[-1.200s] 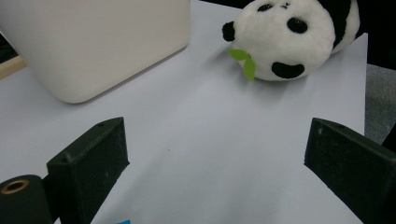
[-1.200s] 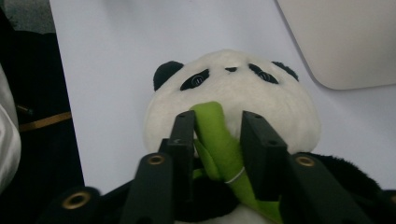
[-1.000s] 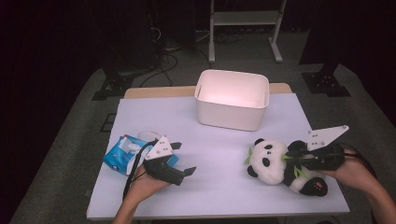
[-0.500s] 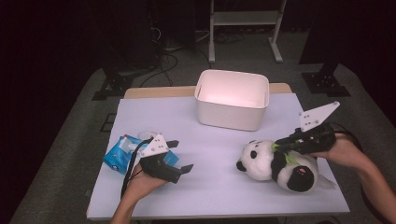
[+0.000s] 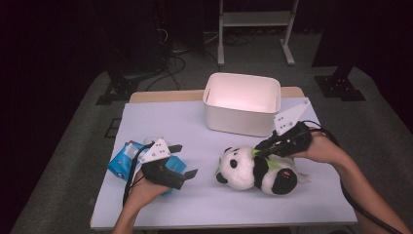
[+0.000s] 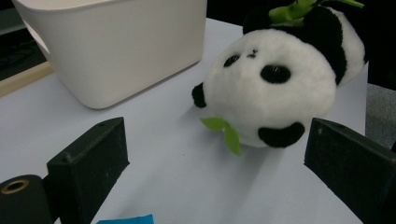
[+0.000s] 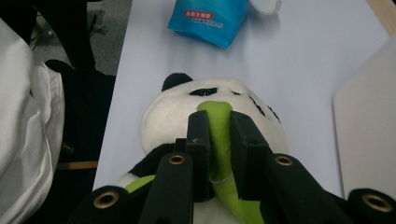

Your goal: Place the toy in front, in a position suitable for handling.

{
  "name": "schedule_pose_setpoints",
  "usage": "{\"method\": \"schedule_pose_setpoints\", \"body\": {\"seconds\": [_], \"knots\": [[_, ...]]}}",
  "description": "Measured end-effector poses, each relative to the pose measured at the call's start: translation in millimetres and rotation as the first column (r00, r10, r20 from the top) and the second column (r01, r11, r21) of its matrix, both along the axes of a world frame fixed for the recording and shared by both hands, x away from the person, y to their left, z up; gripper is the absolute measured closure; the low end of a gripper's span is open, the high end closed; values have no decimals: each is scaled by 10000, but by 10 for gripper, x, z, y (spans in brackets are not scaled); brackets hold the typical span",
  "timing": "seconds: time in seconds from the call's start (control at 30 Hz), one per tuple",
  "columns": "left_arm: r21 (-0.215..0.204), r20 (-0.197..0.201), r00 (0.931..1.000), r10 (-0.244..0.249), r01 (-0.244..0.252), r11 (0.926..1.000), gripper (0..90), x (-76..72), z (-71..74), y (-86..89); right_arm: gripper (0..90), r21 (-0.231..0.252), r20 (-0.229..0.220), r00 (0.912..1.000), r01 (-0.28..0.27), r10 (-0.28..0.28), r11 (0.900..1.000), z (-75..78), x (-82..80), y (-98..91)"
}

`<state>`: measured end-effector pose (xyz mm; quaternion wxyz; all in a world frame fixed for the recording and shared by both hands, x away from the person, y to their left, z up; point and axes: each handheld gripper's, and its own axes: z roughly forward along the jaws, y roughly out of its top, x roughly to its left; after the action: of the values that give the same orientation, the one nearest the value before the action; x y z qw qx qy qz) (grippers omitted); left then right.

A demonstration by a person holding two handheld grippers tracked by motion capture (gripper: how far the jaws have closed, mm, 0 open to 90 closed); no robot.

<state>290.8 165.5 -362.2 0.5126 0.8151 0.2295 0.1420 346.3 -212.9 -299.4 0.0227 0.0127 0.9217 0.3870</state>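
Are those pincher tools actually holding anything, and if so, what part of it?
Yes: the right gripper is shut on the toy panda, pinching its green leaf piece on top. The left gripper is open and holds nothing.

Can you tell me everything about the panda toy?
The panda is a soft plush toy, white and fluffy with black ears, black eye patches and black limbs. It lies on its side on the white table, its head toward the left gripper, in front of the white bin. A green leaf piece runs down over its head, and the right gripper is shut on that piece. A smaller green leaf sticks out under its face.
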Motion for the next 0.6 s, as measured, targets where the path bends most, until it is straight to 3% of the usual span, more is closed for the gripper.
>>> {"method": "schedule_pose_setpoints", "body": {"seconds": [0.03, 0.23, 0.43, 0.6], "knots": [[-39, -5, 10000, 20, -20, 10000, 49, 3, 0, 8, 780, 9, 1, 9997, -250, 250, 9997, 4, 36, 117], [-28, 35, 10000, 87, -86, 10000, 49, 2, 9, 35, 777, 185, -160, 9961, -870, 873, 9960, 9, 112, 374], [-5, 19, 9999, 139, -139, 9999, 49, 5, 10, 62, 774, -255, -692, 9902, -1234, 1214, 9920, -278, 136, 551], [28, -36, 9999, 106, -106, 9999, 50, 13, 0, 57, 735, 141, -744, 9891, -1261, 1268, 9919, -357, 88, 543]]}}
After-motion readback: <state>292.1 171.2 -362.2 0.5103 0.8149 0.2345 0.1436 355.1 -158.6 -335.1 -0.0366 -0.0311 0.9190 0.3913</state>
